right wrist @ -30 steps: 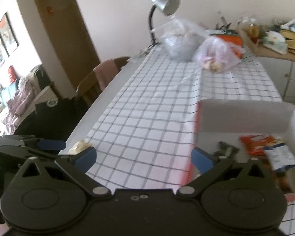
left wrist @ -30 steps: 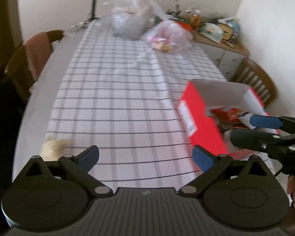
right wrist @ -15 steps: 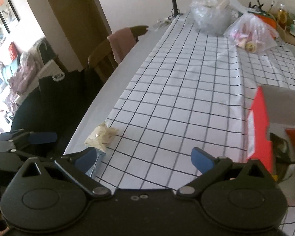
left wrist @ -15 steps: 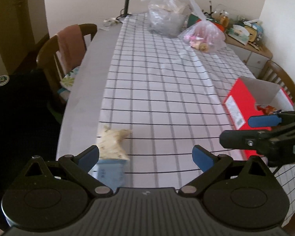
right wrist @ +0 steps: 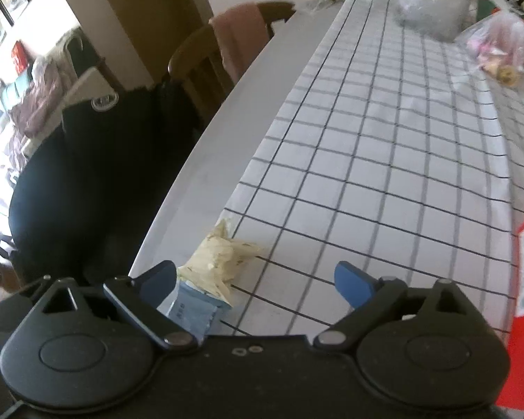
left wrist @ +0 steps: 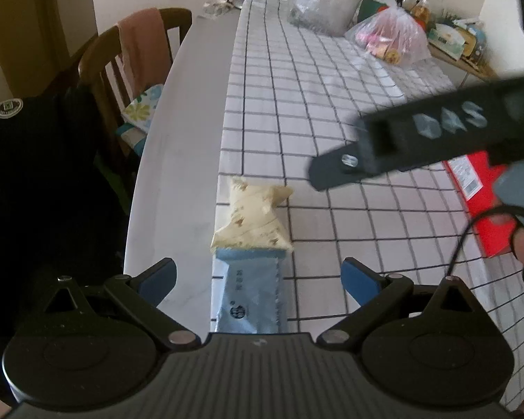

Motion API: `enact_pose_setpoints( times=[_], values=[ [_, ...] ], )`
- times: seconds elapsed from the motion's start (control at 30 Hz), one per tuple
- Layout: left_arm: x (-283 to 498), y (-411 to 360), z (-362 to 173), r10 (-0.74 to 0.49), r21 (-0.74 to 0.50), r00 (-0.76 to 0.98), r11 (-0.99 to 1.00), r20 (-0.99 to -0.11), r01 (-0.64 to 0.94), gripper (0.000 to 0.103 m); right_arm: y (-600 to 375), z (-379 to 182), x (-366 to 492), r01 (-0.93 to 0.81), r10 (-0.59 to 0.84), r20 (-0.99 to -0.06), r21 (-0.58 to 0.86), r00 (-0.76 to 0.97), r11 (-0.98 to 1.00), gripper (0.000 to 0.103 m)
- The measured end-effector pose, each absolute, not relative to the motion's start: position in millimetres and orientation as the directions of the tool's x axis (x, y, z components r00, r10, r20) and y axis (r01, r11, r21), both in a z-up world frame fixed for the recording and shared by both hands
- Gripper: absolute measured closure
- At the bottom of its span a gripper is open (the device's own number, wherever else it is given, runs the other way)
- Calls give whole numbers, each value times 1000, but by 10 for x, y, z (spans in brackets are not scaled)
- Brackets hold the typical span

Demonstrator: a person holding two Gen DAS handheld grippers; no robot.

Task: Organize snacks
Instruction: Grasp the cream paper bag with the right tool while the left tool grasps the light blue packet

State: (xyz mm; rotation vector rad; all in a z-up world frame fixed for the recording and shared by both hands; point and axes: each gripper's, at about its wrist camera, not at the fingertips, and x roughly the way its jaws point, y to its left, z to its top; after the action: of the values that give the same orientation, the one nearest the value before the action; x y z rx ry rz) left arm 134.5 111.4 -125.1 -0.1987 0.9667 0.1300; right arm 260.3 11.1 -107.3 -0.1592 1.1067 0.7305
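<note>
So both tools are hanging over the near left corner of the worktop (left wrist: 178, 160), right where the checked cloth (left wrist: 332, 111) ends. The left tool (left wrist: 258, 276) has its fingers spread wide, and the two snacks sit straight ahead between them: a blue packet (left wrist: 251, 296) at 6 o'clock and a cream packet (left wrist: 253, 221) touching its far end at 12. Neither finger touches them. The right tool (right wrist: 258, 279) is spread open too, nothing in it; from its camera the same blue packet (right wrist: 192, 309) and cream packet (right wrist: 220, 262) lie at about 10 o'clock, partly behind its left finger. The red box (left wrist: 482, 195) sits off at 3 o'clock, well apart from the packets. Two plastic bags (left wrist: 391, 36) are at the far end, around 1 o'clock. A chair (left wrist: 129, 59) stands at 10.
</note>
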Motion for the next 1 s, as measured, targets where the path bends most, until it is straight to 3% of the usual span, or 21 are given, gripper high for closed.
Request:
enact_pose_setpoints(
  times=[0.17, 0.27, 0.43, 0.5, 0.63, 0.77, 1.0],
  values=[
    [1380, 1201, -1420, 38, -104, 539, 968, -841, -230, 3, 358, -1278, 2700, -602, 421, -882, 223, 210, 767, 12],
    [1396, 1236, -1495, 35, -109, 526, 965, -850, -239, 10, 472, -1360, 2717, -595, 411, -891, 227, 193, 771, 14],
    [1418, 1191, -1526, 17, -112, 526, 971, -850, -213, 13, 646, -1476, 2724, -598, 398, -901, 226, 171, 769, 15],
    [1443, 1160, -1548, 15, -105, 522, 974, -853, -199, 22, 686, -1543, 2723, -595, 384, -910, 223, 157, 772, 16],
    [1458, 1108, -1604, 20, -84, 509, 980, -861, -181, 29, 729, -1623, 2713, -597, 365, -920, 214, 142, 773, 23],
    [1477, 1085, -1643, 20, -77, 492, 981, -870, -177, 43, 707, -1636, 2689, -596, 367, -921, 222, 131, 772, 38],
    [1502, 1111, -1685, 3, -99, 477, 977, -879, -189, 56, 605, -1589, 2689, -588, 412, -905, 276, 108, 760, 55]
  ],
)
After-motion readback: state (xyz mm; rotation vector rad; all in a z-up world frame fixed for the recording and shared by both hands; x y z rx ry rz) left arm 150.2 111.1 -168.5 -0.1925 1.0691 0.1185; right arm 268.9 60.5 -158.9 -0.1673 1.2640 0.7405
